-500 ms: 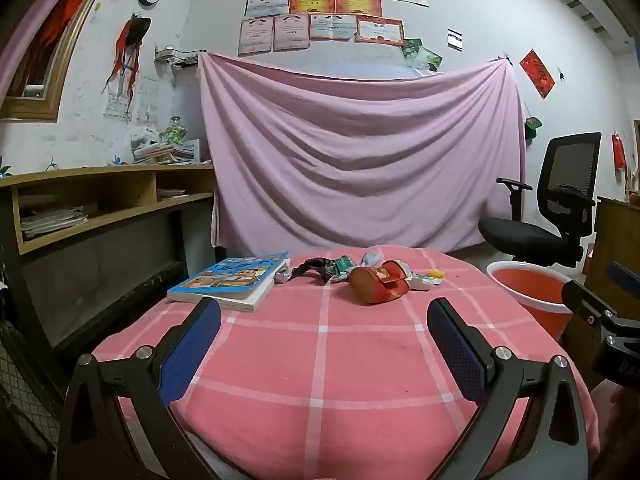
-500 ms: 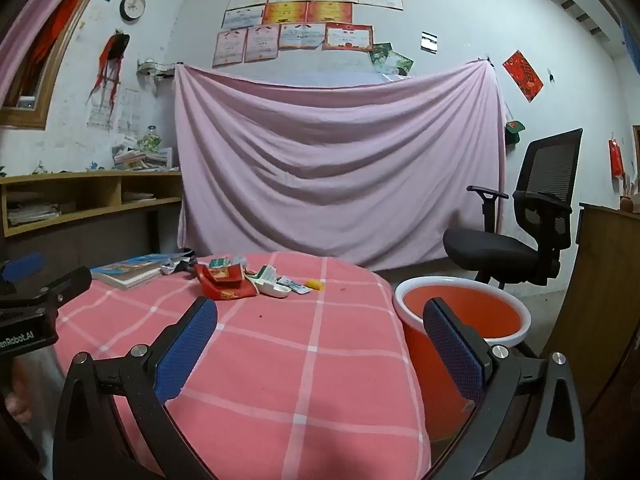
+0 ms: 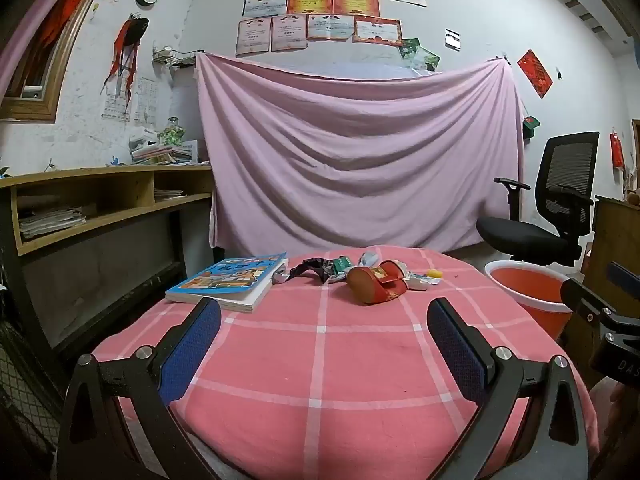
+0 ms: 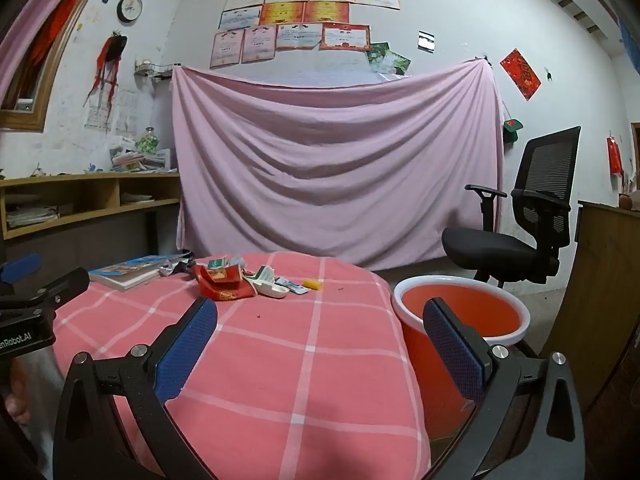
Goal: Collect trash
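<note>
A heap of trash lies at the far side of the pink checked table point(image 3: 320, 360): a red paper box point(image 3: 376, 285) point(image 4: 222, 282), a black wrapper point(image 3: 310, 268), green and white wrappers point(image 4: 272, 280) and a small yellow piece point(image 4: 312, 284). An orange bin with a white rim point(image 4: 460, 316) point(image 3: 528, 292) stands at the table's right edge. My left gripper point(image 3: 320, 328) is open and empty over the near table, well short of the heap. My right gripper point(image 4: 320, 328) is open and empty, over the table's right edge next to the bin.
A blue-covered book point(image 3: 228, 278) lies at the table's far left beside the heap. A black office chair point(image 4: 520, 236) stands behind the bin. A wooden shelf unit point(image 3: 100, 208) runs along the left wall. A wooden cabinet point(image 4: 600, 280) stands at the right.
Both grippers have shifted very slightly; the scene looks almost the same. Nothing was taken hold of or let go.
</note>
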The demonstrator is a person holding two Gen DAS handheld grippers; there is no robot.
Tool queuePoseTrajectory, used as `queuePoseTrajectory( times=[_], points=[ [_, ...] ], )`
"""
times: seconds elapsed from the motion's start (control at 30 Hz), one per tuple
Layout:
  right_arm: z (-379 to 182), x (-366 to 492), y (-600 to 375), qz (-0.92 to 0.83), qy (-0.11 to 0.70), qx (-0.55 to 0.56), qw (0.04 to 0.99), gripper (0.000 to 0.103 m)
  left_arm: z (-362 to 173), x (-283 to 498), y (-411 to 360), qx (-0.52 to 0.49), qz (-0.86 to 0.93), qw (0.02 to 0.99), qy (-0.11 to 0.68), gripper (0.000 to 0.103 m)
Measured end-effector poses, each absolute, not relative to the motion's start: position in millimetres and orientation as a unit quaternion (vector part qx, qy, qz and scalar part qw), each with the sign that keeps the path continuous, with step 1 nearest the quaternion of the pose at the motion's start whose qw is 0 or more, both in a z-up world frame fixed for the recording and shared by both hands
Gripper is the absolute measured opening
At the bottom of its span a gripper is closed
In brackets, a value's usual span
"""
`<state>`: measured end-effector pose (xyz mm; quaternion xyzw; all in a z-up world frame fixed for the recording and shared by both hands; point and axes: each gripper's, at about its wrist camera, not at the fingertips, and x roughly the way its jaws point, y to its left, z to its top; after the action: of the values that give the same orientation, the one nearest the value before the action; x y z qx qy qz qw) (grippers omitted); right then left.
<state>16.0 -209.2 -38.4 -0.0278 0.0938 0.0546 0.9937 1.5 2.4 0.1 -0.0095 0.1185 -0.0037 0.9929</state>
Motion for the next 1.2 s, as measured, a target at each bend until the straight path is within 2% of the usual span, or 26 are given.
queuePoseTrajectory(
  times=[1.2],
  points=[
    [-37.3, 15.1, -208.8, 0.053, 0.094, -0.026, 0.994, 0.103, 5.0, 0.9, 2.9, -0.008, -0.002, 0.993, 0.114, 0.101]
  ],
)
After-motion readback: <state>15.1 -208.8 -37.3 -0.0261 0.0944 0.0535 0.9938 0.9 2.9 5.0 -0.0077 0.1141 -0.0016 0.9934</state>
